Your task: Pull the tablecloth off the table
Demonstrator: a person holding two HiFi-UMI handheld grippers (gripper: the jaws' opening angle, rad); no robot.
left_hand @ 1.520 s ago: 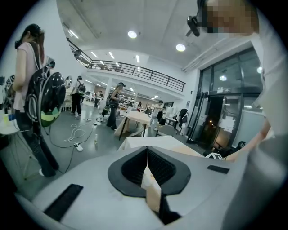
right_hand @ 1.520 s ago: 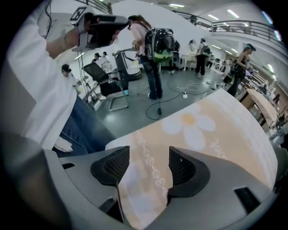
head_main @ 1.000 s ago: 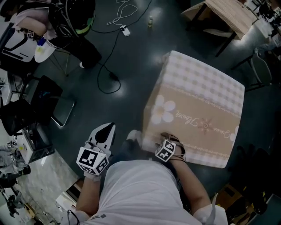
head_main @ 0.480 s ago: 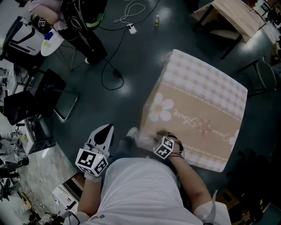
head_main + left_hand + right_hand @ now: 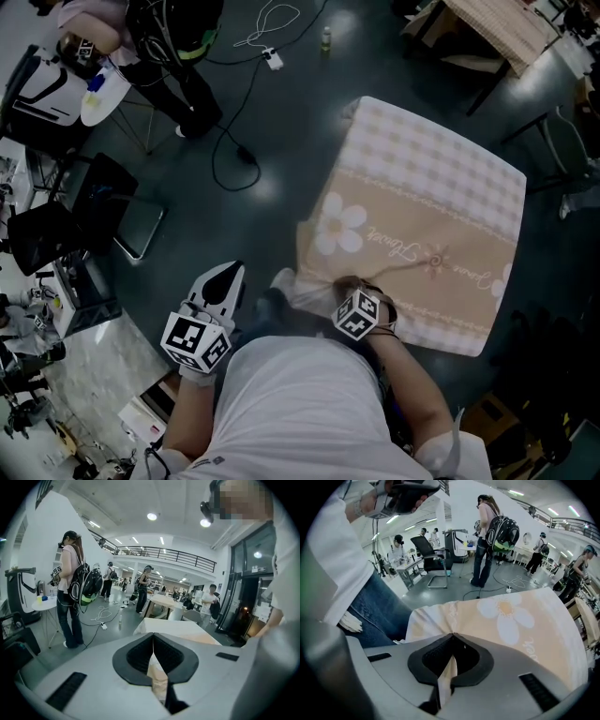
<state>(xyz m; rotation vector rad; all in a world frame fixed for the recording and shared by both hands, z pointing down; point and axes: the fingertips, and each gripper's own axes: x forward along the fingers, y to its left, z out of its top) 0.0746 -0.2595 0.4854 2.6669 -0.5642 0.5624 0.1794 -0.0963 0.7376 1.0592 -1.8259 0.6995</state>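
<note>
Right gripper [image 5: 354,287] jaws just closed, clamping tablecloth [image 5: 441,187] near edge; left gripper [image 5: 223,281] jaws together, off cloth.

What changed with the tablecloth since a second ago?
The right gripper has just closed its jaws on the tablecloth at its near edge, puckering it there. The left gripper stays shut over the floor; the cloth still lies spread out.

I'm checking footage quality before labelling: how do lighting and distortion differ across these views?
Head view: dim, with glare patches on the dark floor, tablecloth pattern readable. Left gripper view: fisheye bending, black corners, ceiling lights blown out. Right gripper view: same fisheye, evenly bright.
</note>
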